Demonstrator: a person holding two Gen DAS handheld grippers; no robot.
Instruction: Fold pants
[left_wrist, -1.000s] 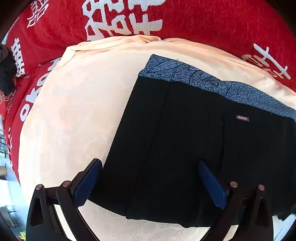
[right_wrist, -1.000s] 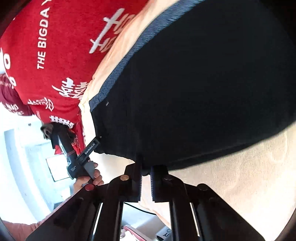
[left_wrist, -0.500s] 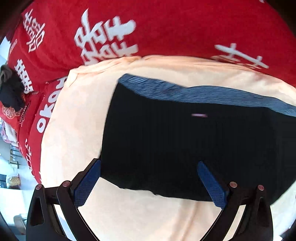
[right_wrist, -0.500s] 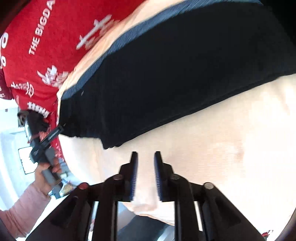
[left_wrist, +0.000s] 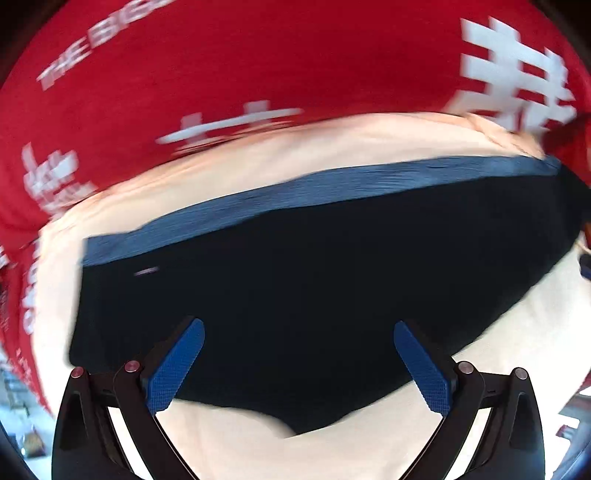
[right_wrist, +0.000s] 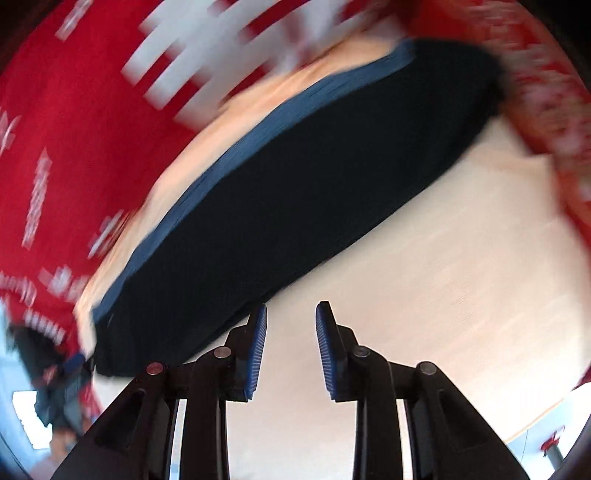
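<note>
Lying flat as a compact black fabric rectangle with a blue-grey patterned waistband (left_wrist: 314, 192) along its far edge, the black pants (left_wrist: 303, 295) are resting on a pale peach cloth (left_wrist: 524, 350) that is covering the worktop, with a red cloth printed in white characters (left_wrist: 221, 66) showing beyond it. Judging from that short, squared shape, the folding is looking largely done; whether another fold is still wanted cannot be told from these blurred views.

Nothing is being held. The left gripper (left_wrist: 299, 363) is hanging over the pants with its blue-padded fingers (left_wrist: 175, 369) spread wide and empty, the near edge of the pants showing between them but well below. The right gripper (right_wrist: 290, 350) is hovering over bare peach cloth just beside the pants' near edge (right_wrist: 236, 306); its jaws have just been opening, now standing at a narrow gap with no fabric between them.

What is probably left is a check of the edges, or simply pulling both hands away.
</note>
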